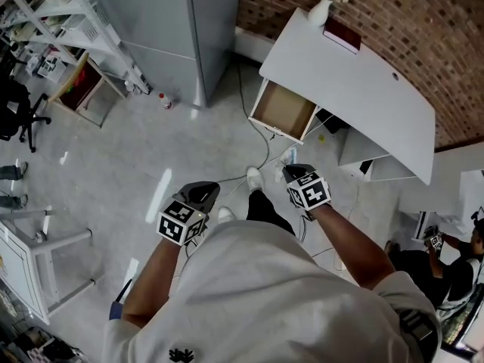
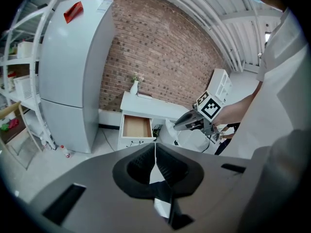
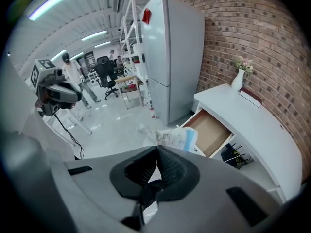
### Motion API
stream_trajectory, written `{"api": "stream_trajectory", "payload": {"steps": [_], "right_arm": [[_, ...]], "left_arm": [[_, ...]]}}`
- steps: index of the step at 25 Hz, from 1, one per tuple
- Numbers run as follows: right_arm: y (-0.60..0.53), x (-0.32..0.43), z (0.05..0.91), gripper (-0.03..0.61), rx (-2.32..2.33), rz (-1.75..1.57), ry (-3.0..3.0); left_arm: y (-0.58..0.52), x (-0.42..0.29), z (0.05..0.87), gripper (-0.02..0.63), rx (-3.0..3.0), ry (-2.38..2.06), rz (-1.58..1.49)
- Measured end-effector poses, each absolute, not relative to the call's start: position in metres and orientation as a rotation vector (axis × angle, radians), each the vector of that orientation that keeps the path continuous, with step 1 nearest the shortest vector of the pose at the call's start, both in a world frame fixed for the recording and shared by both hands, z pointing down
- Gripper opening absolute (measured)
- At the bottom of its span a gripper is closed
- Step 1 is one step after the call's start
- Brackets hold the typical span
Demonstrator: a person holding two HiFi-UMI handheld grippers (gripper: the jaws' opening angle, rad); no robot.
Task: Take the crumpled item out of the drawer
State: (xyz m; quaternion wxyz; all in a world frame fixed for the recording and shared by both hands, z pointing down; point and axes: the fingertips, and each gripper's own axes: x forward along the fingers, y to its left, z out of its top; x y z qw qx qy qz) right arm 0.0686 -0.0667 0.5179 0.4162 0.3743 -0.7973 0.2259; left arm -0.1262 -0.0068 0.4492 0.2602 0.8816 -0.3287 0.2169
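Gripping the crumpled wrapper (image 3: pixel 172 137) by its near edge, the right gripper (image 3: pixel 157 148) has something seemingly light and flimsy; the left gripper (image 2: pixel 155 147) is clenched empty.

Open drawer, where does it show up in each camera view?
Head view: open drawer upper centre, at the white desk's left edge.
Left gripper view: drawer near centre.
Right gripper view: drawer right of centre.
Shared landmark: white vase on the desk.

drawer (image 1: pixel 283 112) open above | cables (image 1: pixel 268 144) strewn before it | fridge (image 1: pixel 162 21) close left
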Motion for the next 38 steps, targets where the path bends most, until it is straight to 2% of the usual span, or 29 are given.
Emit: {"api": "stream_trajectory", "payload": {"steps": [9,38], "right_arm": [[-0.016,0.039,0.495,0.029,0.898,0.550,-2.047],[0.008,0.023,0.475,0.029,0.899,0.505,-2.090]], "left_arm": [[0.019,-0.142,0.443,0.026,2.399,-0.870,0.595],[0.039,-0.154,0.448,0.026,2.389,-0.875,0.592]]}}
